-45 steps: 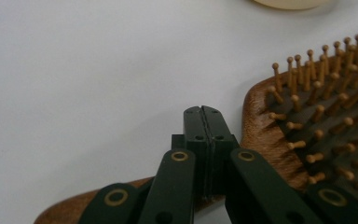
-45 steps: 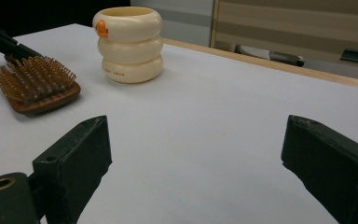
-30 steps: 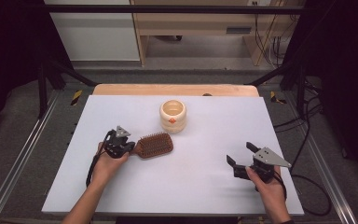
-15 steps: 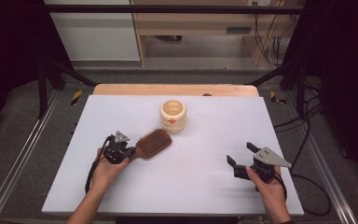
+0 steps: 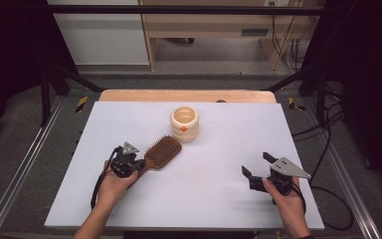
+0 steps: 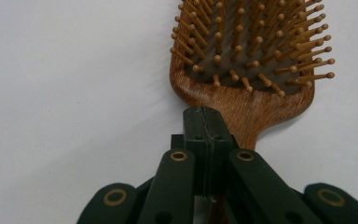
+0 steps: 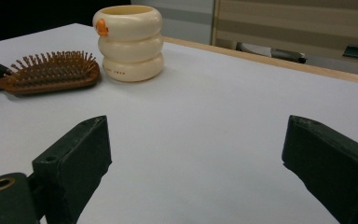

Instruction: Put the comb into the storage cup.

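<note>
1. Hairbrush (image 5: 162,152) is lying bristles-up on the left-centre of the white table (image 5: 219,159), just in front of the cream ringed cup (image 5: 184,123) and apart from it.
2. Its long axis is running diagonally: head pointing up-right toward the cup, handle pointing down-left toward the person.
3. Left gripper (image 5: 129,163) is sitting right on that handle end; in the left gripper view its jaws are pressed together, pinching the brush handle (image 6: 242,135) where it meets the head.
4. So the brush is extending straight out ahead of the left fingers, in line with them. My read: any lift or swing toward the cup is pivoting on this handle grip.
5. Right gripper (image 5: 259,170) is sitting well apart on the right side, jaws spread wide, holding nothing.
6. Left hand (image 5: 113,183) is clearly the nearer one.
</note>
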A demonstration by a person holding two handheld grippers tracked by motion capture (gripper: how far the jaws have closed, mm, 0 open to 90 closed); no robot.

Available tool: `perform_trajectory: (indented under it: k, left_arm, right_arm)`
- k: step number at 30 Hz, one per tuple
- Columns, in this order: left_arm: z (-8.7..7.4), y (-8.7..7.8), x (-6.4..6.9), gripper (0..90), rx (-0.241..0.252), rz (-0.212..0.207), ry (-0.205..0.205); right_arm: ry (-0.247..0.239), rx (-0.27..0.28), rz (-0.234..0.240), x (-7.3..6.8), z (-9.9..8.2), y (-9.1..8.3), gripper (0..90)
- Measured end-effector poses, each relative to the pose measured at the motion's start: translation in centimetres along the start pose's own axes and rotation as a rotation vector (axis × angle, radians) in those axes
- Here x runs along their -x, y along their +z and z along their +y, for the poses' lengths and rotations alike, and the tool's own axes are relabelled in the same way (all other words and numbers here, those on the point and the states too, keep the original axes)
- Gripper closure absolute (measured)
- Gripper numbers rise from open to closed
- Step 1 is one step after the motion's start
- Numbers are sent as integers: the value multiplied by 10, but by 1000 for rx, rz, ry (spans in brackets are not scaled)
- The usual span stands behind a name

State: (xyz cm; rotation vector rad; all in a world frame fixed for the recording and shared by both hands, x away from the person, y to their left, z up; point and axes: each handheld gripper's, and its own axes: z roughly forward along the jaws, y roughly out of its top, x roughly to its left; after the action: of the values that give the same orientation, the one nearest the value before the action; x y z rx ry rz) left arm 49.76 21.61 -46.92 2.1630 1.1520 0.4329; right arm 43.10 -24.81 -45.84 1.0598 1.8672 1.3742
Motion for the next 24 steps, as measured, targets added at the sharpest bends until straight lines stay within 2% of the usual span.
perform_trajectory:
  k: [14,21,24]
  left_arm:
    - [0,-3,3,898,-5,-7,0]
    - [17,-24,8,893,25,6,27]
    - [24,-30,11,827,20,12,43]
  right_arm:
    - [5,-2,-4,0,0,0,73]
    - [7,-1,-4,1,0,-1,72]
    - [7,-2,-5,1,-1,-1,72]
